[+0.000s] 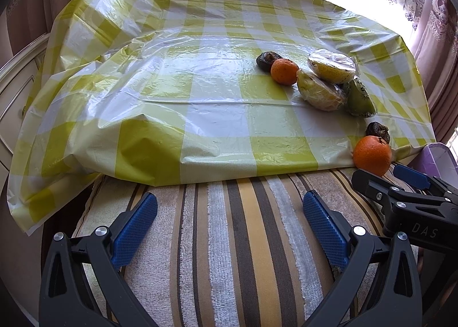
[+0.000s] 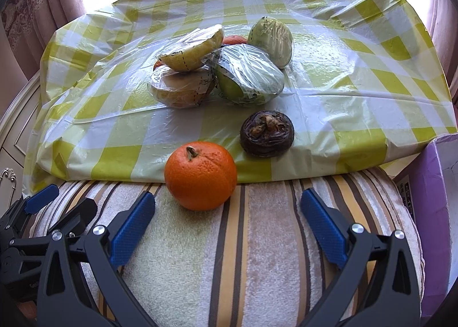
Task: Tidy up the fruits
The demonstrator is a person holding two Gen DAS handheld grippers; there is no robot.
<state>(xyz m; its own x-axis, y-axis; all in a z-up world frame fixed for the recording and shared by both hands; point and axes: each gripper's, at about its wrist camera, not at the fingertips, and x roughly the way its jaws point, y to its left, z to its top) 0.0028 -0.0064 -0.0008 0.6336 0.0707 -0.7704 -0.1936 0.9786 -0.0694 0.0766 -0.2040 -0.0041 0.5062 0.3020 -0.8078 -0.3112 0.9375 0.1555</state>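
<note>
From the left wrist view, the left gripper (image 1: 229,226) hangs low over a striped cushion (image 1: 229,241), its blue-padded fingers spread wide with nothing between them. Ahead of it a table under a yellow-checked plastic cloth (image 1: 200,83) carries the fruit, all of it off to the right of this tool. A near orange (image 1: 372,155) sits right at the table's front edge toward the right corner, with a dark dried fruit (image 1: 378,131) just behind it. Further in, a cluster lies together: a small orange (image 1: 284,71), another dark fruit (image 1: 268,60) touching its far side, two wrapped yellow pieces (image 1: 320,92), and a wrapped green piece (image 1: 359,99). The right gripper (image 1: 400,183) shows at the right edge, just below the near orange; I cannot tell from here how far it is parted.

From the right wrist view, the right gripper (image 2: 227,212) is level and pointed at the table, its fingers wide apart and empty. The near orange (image 2: 201,175) rests at the front edge, overhanging the cushion (image 2: 257,255), just ahead of the left finger's tip and apart from it. The dark fruit (image 2: 266,133) lies just beyond, to the right. Behind them the wrapped pieces (image 2: 186,69) are heaped, one yellow half stacked on another, green ones (image 2: 247,78) beside. A purple box (image 2: 429,212) stands at the right.
</note>
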